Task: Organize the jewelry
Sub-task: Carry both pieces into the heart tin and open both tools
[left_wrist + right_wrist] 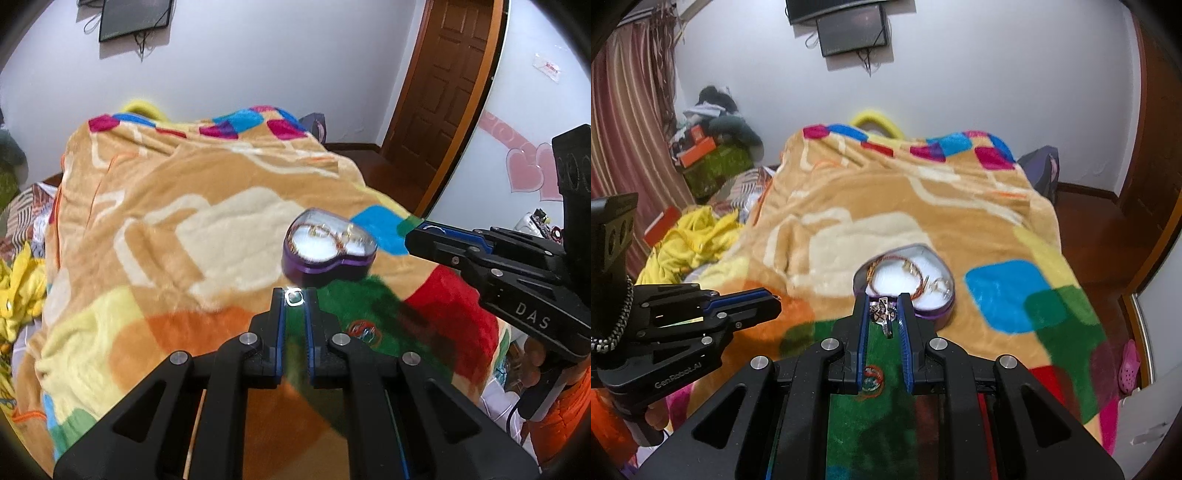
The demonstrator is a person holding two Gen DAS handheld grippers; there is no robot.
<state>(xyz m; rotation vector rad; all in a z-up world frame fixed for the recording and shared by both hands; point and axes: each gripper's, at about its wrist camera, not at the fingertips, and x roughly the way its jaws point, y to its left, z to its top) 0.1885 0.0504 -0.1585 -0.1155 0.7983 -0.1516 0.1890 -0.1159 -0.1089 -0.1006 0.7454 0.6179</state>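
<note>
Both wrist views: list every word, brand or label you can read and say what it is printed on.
"DAS" – on the black body of the right tool, seen in the left wrist view.
"GenRobot.AI" – on the black body of the left tool, seen in the right wrist view.
White sticker on the wall, red print: too small and blurred to read.
Heart-shaped jewelry box: no text visible.

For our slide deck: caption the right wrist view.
Right claw grips a silver charm above the purple heart-shaped jewelry box on a colourful fleece blanket.

Motion-blurred jewelry [334, 236] in the heart-shaped box [325, 264]; pieces too smeared to tell apart.
</note>
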